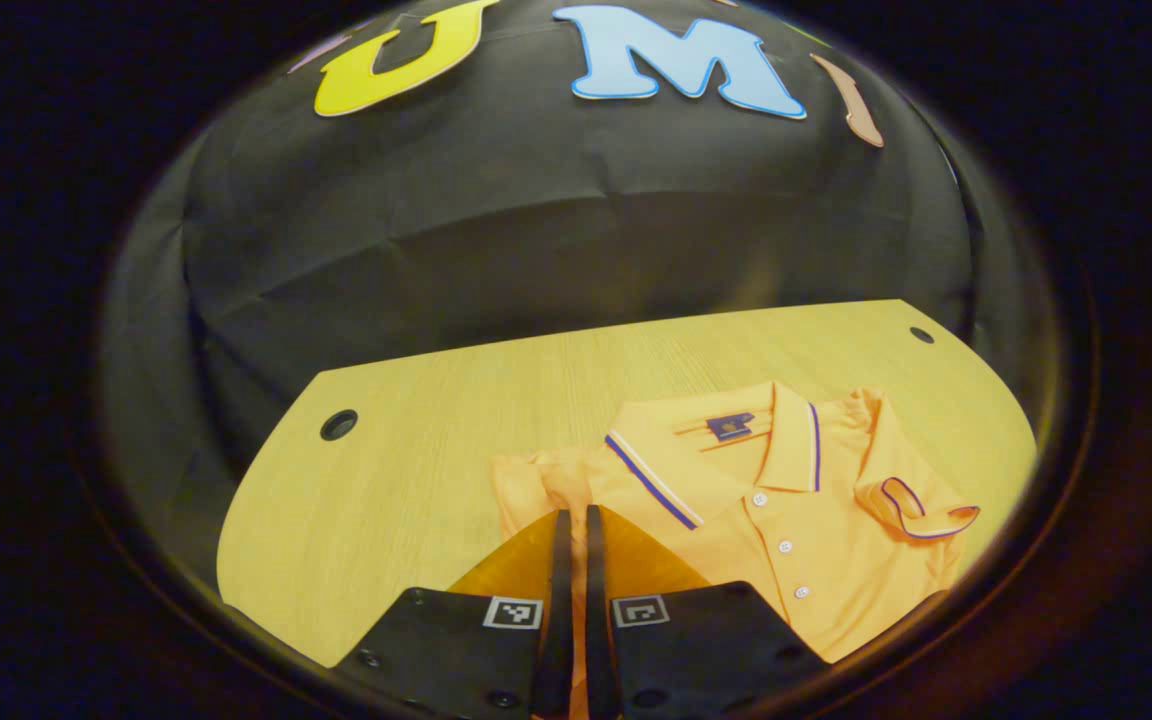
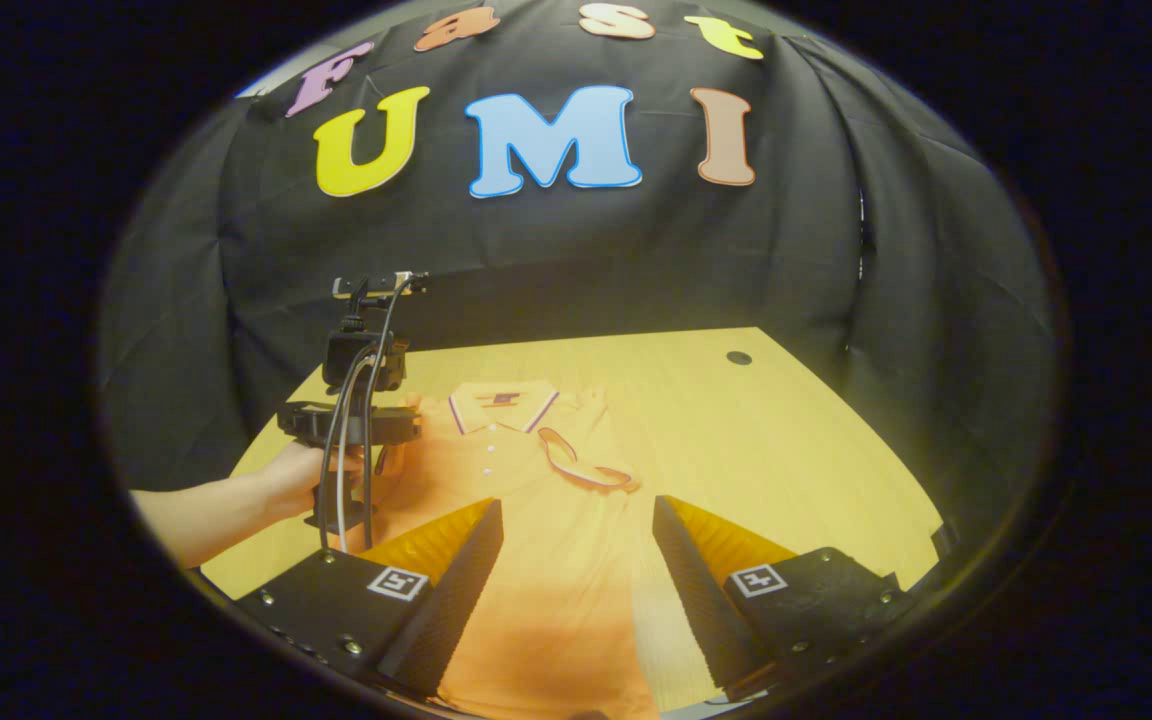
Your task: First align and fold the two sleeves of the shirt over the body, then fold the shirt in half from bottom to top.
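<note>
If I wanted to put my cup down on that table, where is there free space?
The bare wood of the table between the shirt and the black cloth wall is free, and so is the stretch past the collar toward the round hole. It is crowded around the shirt, where both grippers work.

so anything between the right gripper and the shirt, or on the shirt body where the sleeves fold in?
Nothing visible. The right gripper hangs open over the lower shirt with bare cloth between its fingers. One sleeve already lies over the body. The left gripper sits at the other sleeve edge, off the right one's path.
</note>
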Available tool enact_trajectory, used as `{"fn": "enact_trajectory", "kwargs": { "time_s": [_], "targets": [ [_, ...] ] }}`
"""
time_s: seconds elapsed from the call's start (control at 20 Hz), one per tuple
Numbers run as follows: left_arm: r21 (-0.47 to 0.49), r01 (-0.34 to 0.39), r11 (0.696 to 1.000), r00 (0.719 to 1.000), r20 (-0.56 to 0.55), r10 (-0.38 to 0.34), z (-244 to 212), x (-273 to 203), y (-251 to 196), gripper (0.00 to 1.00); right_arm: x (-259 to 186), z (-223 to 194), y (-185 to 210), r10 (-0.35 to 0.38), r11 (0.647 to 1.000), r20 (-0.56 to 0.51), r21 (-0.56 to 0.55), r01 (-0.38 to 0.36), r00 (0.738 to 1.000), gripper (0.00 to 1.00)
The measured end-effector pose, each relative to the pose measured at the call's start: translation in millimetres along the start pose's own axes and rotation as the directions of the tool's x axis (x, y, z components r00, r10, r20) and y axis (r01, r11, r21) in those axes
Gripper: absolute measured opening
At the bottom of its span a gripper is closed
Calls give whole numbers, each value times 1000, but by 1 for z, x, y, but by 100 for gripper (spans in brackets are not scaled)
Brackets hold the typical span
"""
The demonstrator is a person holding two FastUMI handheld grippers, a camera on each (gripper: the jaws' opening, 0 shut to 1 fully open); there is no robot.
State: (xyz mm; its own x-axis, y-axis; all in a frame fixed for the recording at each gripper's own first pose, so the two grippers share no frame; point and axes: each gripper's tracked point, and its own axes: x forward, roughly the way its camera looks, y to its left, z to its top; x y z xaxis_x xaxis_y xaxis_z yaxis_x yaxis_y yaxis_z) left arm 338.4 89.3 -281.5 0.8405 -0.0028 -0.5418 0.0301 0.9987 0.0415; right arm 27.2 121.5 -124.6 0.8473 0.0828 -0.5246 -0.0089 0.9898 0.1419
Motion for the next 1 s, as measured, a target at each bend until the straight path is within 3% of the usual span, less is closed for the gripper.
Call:
{"fn": "enact_trajectory", "kwargs": {
  "time_s": [0.1,0.25,0.35,0.4,0.45,0.5,0.75,1.0],
  "targets": [
    [2,10,1000,1000,-17,-10,-4,-1,-5,13,-2,-3,-1,0,1000,-3,-7,0,1000,94],
    [-25,42,999,998,-35,-43,-9,-9,-13,29,-4,-3,-3,1,1000,3,-20,-1,1000,94],
    [-36,56,998,998,-27,-57,-8,-19,-14,65,-3,-5,-6,2,1000,4,-23,-2,1000,94],
    [-42,63,997,998,-18,-63,-8,-26,-15,75,-4,-6,-8,3,1000,8,-24,-3,1000,94],
    [-47,64,997,998,-12,-64,-9,-32,-14,75,-3,-7,-11,5,1000,8,-26,-5,1000,94],
    [-52,64,997,998,-11,-64,-12,-41,-14,88,-2,-12,-11,9,1000,4,-30,-9,1000,94],
    [-89,73,993,997,-30,-76,-34,-90,-12,96,-6,-36,-18,42,997,-23,-66,-43,999,94],
    [-85,91,992,992,-80,-98,-78,-140,-17,94,-12,-73,-23,67,994,-86,-83,-74,994,94]
  ]
}}
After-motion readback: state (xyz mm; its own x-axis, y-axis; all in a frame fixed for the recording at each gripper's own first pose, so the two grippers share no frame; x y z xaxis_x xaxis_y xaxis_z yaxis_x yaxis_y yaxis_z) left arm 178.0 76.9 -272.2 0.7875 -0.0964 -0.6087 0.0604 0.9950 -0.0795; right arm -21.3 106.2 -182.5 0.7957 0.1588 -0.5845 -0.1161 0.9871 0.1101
